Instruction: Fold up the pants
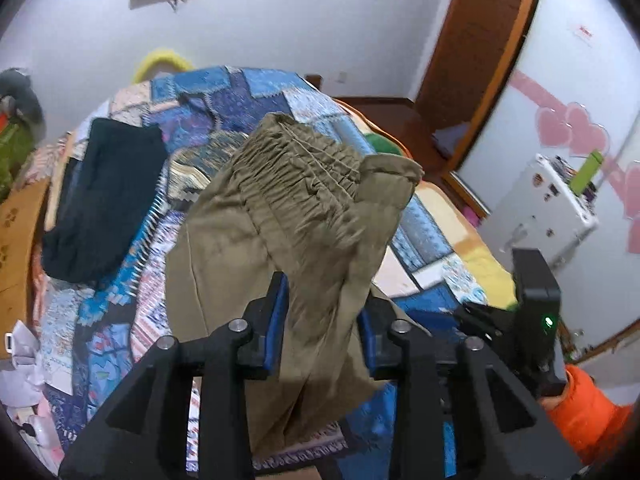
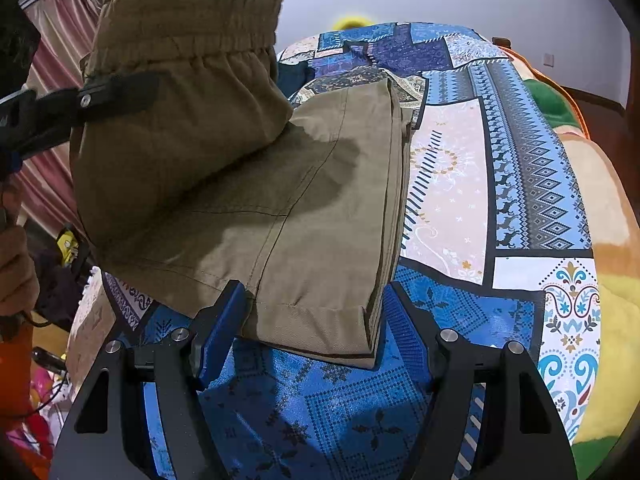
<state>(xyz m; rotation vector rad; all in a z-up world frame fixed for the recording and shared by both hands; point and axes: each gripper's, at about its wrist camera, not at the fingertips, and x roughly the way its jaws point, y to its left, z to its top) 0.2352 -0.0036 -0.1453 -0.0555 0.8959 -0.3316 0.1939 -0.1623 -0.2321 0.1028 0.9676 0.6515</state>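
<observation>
Olive-khaki pants (image 1: pixel 280 216) with an elastic waistband lie partly on a patchwork bed cover. My left gripper (image 1: pixel 322 316) is shut on the pants near the waistband end and holds it lifted above the bed; it shows from the side in the right wrist view (image 2: pixel 116 92). In the right wrist view the leg part of the pants (image 2: pixel 328 208) lies flat, hems toward me. My right gripper (image 2: pixel 312 320) is open, its blue pads on either side of the hem end, resting low over the bed. The right gripper's body also shows in the left wrist view (image 1: pixel 532 312).
A dark folded garment (image 1: pixel 100 200) lies on the bed's far left. The blue patchwork cover (image 2: pixel 520 184) spreads to the right. A white cabinet (image 1: pixel 548 208) and wooden door frame (image 1: pixel 472 48) stand on the right. Clutter lies by the bed's left edge (image 1: pixel 24 364).
</observation>
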